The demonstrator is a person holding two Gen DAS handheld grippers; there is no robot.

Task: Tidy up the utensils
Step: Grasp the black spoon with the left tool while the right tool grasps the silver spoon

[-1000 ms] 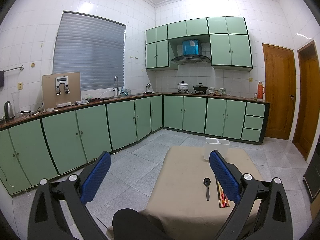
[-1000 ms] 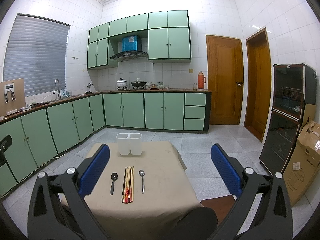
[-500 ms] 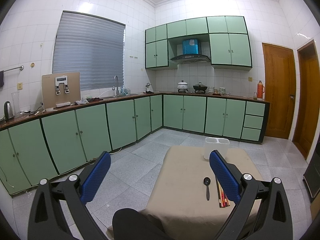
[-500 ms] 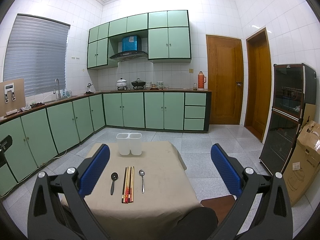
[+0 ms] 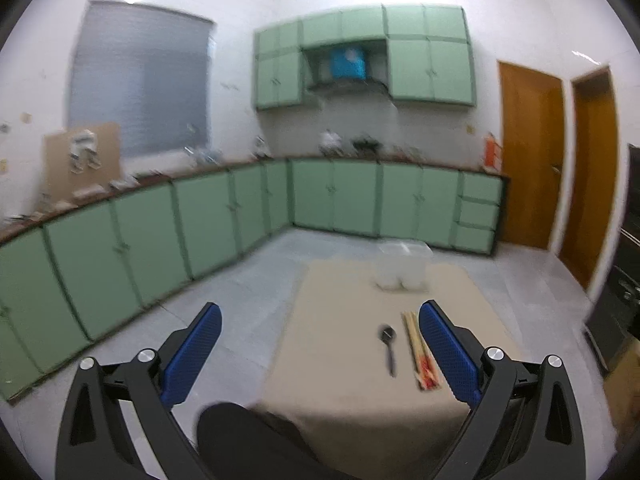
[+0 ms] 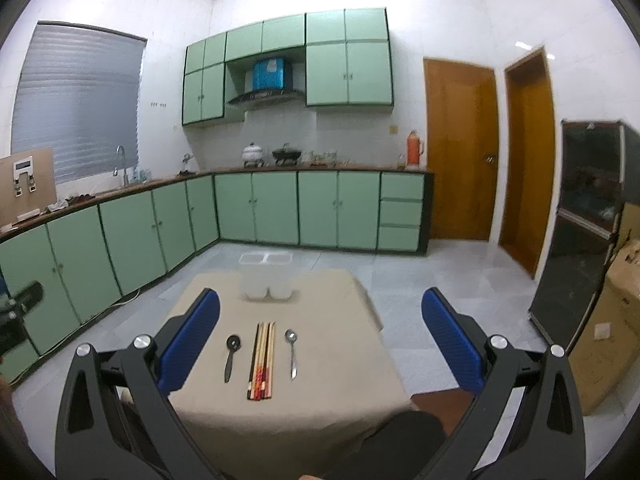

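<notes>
Right wrist view: both claws, right claw (image 6: 320, 344) and left claw (image 5: 318, 354), hang spread and empty above the cloth-covered bench (image 6: 340, 380), where red-tipped wooden chopsticks (image 6: 262, 360) between two spoons want a centred, square pinch.

Green cabinets (image 6: 276, 208), white-tiled walls (image 6: 440, 20)

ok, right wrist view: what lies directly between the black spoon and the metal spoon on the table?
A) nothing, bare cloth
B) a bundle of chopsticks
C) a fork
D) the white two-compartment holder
B: the chopsticks lie side by side in a bundle between the black spoon and the metal spoon; the white holder stands farther back.
</notes>
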